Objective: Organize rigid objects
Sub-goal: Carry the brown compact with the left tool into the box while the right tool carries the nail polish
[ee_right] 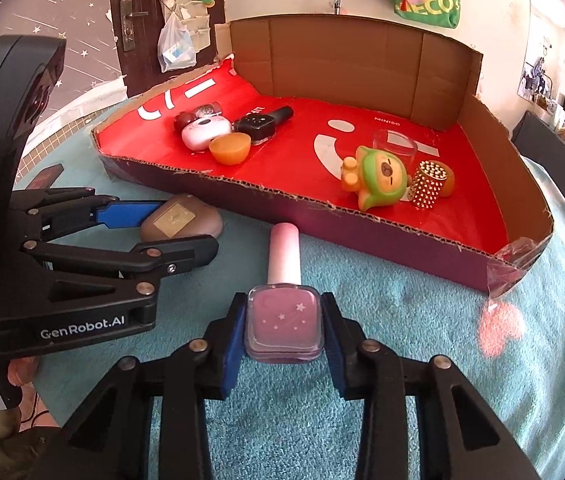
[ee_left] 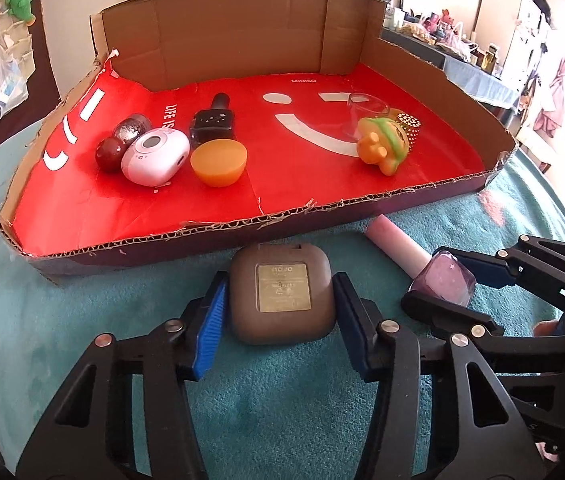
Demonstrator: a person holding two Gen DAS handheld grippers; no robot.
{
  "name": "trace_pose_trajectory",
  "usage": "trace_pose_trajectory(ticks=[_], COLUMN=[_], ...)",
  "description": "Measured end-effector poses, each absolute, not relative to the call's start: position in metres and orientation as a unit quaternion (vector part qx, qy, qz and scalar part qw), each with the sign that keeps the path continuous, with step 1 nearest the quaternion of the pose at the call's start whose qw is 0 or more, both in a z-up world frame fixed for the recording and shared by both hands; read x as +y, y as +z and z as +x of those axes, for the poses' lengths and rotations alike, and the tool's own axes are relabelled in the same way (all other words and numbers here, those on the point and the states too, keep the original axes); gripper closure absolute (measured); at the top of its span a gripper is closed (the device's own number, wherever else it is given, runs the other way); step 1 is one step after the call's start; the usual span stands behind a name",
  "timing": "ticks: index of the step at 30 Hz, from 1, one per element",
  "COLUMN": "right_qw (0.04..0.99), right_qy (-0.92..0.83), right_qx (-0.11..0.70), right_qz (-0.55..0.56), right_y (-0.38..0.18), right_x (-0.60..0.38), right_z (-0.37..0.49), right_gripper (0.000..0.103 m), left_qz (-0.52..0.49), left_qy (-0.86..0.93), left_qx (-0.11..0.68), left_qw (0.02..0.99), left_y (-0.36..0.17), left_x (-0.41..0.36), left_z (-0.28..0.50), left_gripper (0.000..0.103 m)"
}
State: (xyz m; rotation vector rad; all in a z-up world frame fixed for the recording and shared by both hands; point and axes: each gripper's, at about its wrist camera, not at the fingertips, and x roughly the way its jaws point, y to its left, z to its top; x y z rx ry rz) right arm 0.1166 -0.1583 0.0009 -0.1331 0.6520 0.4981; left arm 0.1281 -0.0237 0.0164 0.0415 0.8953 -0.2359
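Left gripper [ee_left: 282, 300]: jaws narrowed around brown case [ee_left: 282, 298], which lies flat on teal cloth [ee_left: 122, 320], label up. Right pad touches the case's side; left blue pad [ee_left: 210, 320] is at the edge, contact there uncertain. Case sits just in front of the tray's near wall.

Right gripper [ee_right: 284, 320]: jaws drawn in onto pink polish bottle [ee_right: 284, 320], both pads against its square glass body. Bottle lies on the cloth, pale cap [ee_right: 284, 252] pointing toward the tray, cap end near the wall but apart from it. The two grippers sit side by side, case and bottle near each other, not touching.

Cardboard tray [ee_left: 242, 224], red liner, on the cloth beyond both items. Left cluster inside: white oval device [ee_left: 154, 156], two dark round pieces [ee_left: 122, 140] behind it, black polish bottle [ee_left: 212, 122], orange bowl [ee_left: 218, 162] in front. Right cluster: orange-green toy [ee_right: 378, 178] on its side, clear glass [ee_right: 396, 146] behind it, gold studded cup [ee_right: 428, 184] just beside the toy
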Motion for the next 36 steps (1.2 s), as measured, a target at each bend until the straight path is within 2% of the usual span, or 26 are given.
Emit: trace_pose_trajectory(ticks=[36], right_qw=[0.925], right_qy=[0.272], right_qx=[0.264], right_qz=[-0.024], right_y=[0.037], right_x=[-0.172], right_z=[0.089], right_gripper=[0.065], left_qz=[-0.007], left_qy=[-0.134], left_qx=[0.384], left_qw=[0.914], left_y=[0.059], left_x=[-0.02], left_z=[0.103], left_gripper=[0.054])
